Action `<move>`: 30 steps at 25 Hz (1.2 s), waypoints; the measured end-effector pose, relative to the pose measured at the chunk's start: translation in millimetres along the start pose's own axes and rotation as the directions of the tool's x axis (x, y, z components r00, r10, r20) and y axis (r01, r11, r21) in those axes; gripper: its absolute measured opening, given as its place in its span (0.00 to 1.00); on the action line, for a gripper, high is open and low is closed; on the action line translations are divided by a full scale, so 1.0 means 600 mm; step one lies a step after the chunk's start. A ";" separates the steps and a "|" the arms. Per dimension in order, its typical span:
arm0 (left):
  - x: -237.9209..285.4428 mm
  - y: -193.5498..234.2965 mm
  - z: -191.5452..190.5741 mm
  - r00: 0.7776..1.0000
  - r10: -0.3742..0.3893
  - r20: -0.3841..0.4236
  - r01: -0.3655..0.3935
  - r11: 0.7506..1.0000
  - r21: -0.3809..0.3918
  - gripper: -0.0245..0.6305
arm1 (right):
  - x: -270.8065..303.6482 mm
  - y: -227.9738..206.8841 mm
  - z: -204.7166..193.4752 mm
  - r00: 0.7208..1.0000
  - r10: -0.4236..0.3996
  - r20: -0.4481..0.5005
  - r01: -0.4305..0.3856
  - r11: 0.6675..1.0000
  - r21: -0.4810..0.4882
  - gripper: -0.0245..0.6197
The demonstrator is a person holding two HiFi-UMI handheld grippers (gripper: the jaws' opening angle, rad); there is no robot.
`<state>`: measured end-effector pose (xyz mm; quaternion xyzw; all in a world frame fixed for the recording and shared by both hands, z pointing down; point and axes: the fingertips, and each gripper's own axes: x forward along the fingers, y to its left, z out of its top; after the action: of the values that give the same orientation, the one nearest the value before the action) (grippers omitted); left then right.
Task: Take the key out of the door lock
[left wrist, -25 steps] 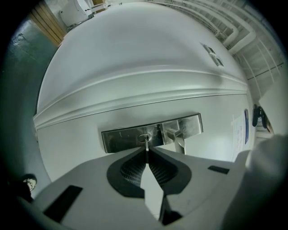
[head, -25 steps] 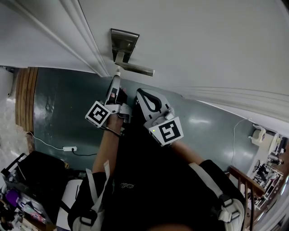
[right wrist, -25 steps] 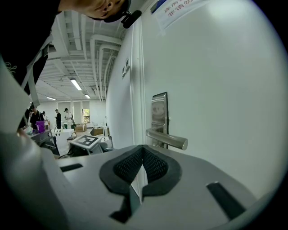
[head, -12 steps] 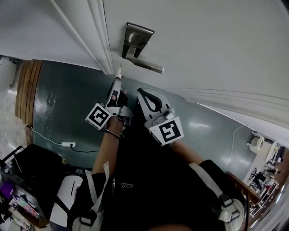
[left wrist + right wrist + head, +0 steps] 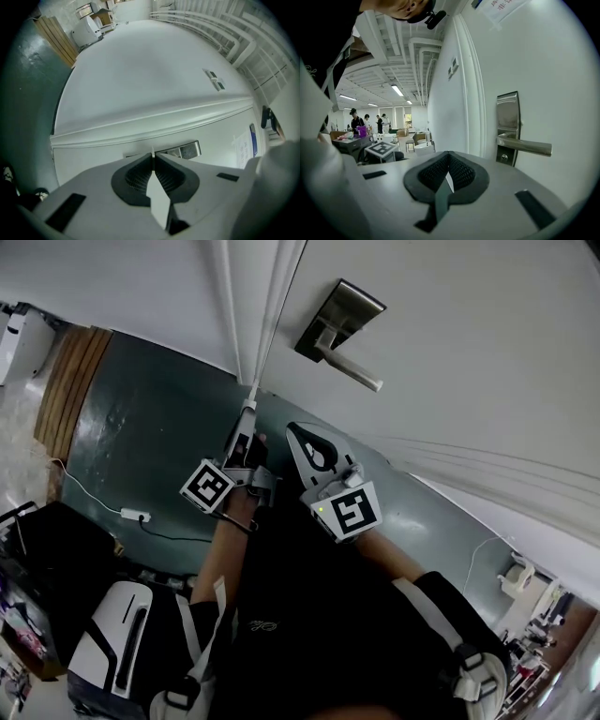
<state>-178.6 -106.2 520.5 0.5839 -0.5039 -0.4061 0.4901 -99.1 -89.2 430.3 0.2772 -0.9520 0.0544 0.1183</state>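
**A:** What are the left tongs (image 5: pixel 152 157) doing?

**B:** They are pinched together on the key (image 5: pixel 252 391). It's a thin pale blade that sticks out past their tips and points to 12 o'clock in the head view.

**A:** Is the key in the lock?

**B:** No, it's out. It shows against the foot of the door frame (image 5: pixel 251 306), and I can't tell whether it touches the moulding.

**A:** And the right tongs (image 5: pixel 449 154)?

**B:** Their pads are closed on each other and grip only themselves. In the head view they sit at 4 o'clock from the left pair, just beside it. Both marker cubes (image 5: pixel 207 487) are on the person's side.

**A:** Where's the lock?

**B:** The lock plate (image 5: pixel 339 320) is on the white door (image 5: pixel 469 343), at 1 o'clock from the key and apart from it. The lever handle (image 5: pixel 356 371) runs off the plate toward 4 o'clock. In the right gripper view the keyhole (image 5: pixel 503 158) sits at 3 o'clock from the tongs' tips, just under the lever.

**A:** What's beyond that?

**B:** There's dark green floor (image 5: pixel 141 446) at 9 o'clock from the left tongs.
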 end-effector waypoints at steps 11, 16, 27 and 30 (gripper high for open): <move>-0.146 0.032 0.075 0.968 0.090 0.232 -0.092 0.996 -0.003 0.09 | 0.049 0.119 -0.009 0.967 0.255 -0.016 -0.255 0.966 -0.033 0.05; -0.217 0.027 0.107 0.922 0.134 0.363 -0.154 0.988 0.028 0.09 | 0.070 0.168 -0.004 0.924 0.381 -0.045 -0.383 0.922 -0.058 0.05; -0.273 -0.004 0.094 0.835 0.273 0.478 -0.457 0.827 0.326 0.09 | 0.090 0.183 -0.031 0.836 0.542 -0.087 -0.548 0.832 -0.084 0.05; -0.272 -0.008 0.083 0.810 0.319 0.492 -0.540 0.733 0.414 0.09 | 0.094 0.171 -0.053 0.825 0.552 -0.123 -0.564 0.819 -0.104 0.05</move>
<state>-252.3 46.5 502.9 0.4685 -0.8064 -0.2287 0.2790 -194.8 -26.7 471.3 -0.0251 -0.9867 0.0339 0.1571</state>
